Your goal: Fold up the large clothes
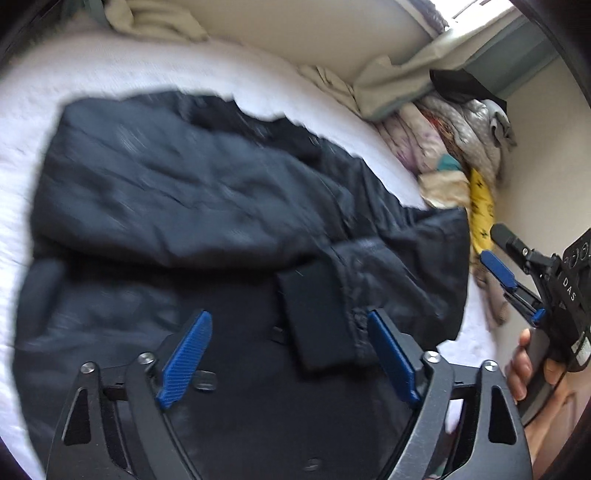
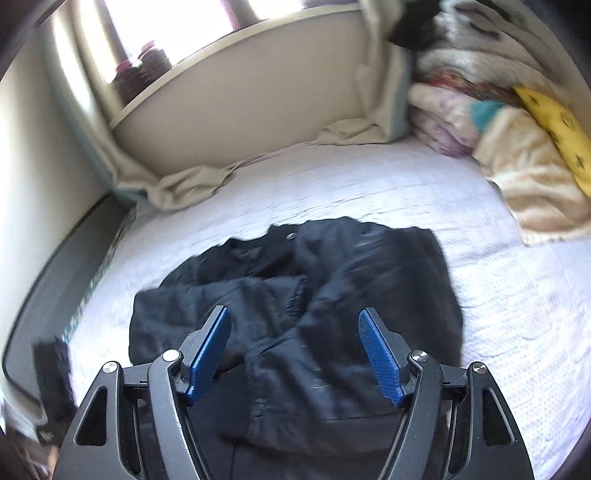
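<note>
Black padded jacket (image 1: 192, 206) lying on the bed (image 2: 369, 184) looks soft, bulky, prob. slippery, so both tongs, left (image 1: 290, 360) & right (image 2: 295, 354), hanging wide w/ nothing gripped, should be pinching its cuff (image 1: 317, 317) or hem.

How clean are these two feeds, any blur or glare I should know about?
Left wrist view: the black jacket is motion-smeared, the left tongs stay sharp, and the edges bend with fisheye distortion. Right wrist view: the window is blown out, and the jacket and the bedding pile are blurred.
</note>
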{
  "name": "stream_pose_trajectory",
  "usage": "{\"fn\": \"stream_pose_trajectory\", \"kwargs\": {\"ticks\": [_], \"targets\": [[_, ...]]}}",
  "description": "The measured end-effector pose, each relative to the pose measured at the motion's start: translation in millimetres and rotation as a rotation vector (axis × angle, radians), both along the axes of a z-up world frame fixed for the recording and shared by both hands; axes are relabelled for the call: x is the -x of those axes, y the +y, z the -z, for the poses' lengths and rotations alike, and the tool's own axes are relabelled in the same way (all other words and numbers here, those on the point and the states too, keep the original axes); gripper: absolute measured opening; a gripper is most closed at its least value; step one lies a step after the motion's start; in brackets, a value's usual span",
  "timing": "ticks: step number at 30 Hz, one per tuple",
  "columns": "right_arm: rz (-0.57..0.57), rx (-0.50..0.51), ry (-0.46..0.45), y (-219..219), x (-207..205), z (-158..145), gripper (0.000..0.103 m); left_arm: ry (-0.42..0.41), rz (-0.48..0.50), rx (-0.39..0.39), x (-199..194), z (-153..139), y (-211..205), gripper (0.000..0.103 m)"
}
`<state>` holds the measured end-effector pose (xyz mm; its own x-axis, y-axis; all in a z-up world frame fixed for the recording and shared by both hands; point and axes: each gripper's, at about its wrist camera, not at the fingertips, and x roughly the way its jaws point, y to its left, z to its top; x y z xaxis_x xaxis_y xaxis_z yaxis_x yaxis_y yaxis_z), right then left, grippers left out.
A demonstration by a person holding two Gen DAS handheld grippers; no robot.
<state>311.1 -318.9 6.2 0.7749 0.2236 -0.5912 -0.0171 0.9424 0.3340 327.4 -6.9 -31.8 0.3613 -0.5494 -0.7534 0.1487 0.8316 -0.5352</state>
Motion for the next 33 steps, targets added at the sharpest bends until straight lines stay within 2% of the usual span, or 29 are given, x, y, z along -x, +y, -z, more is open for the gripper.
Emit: {"fn": "stream_pose_trajectory", "kwargs": {"ticks": [4, 6, 8, 9, 10, 11, 14, 17, 20, 26, 30, 33], "targets": [[0.035, -0.025, 0.001, -15, 2, 0, 0.072, 0.1, 0.012, 0.067, -9, 29, -18, 0.072], [0.043, -0.019, -0.003, -20, 3, -2, 0.072, 0.125, 0.019, 0.066, -12, 41, -25, 0.067], [0.052, -0.009, -0.006, -25, 4, -3, 0.072, 0.138, 0.026, 0.068, -13, 49, -32, 0.056], [0.054, -0.007, -0.005, -27, 3, -2, 0.072, 0.129, 0.023, 0.059, -13, 49, -33, 0.054], [0.055, -0.008, -0.003, -29, 4, -2, 0.073, 0.11, 0.025, 0.047, -12, 48, -35, 0.041], [0.058, -0.011, -0.001, -31, 4, -2, 0.073, 0.106, 0.041, 0.054, -13, 48, -37, 0.018], [0.074, -0.025, 0.013, -38, 2, 0, 0.073, 0.102, 0.047, 0.069, -11, 46, -37, 0.009], [0.091, -0.03, 0.018, -44, 1, 0, 0.073, 0.06, 0.057, 0.067, -5, 31, -36, 0.005], [0.108, -0.031, 0.015, -49, 2, -1, 0.073, -0.028, 0.058, 0.062, 6, -3, -22, 0.005], [0.146, -0.035, 0.018, -56, 4, -1, 0.073, -0.183, -0.04, 0.023, 22, -65, 38, 0.005], [0.152, -0.028, 0.034, -54, 2, 2, 0.073, -0.223, -0.131, -0.059, 21, -78, 76, 0.005], [0.148, -0.017, 0.054, -48, -2, 6, 0.073, -0.198, -0.2, -0.102, 15, -72, 100, 0.005]]}}
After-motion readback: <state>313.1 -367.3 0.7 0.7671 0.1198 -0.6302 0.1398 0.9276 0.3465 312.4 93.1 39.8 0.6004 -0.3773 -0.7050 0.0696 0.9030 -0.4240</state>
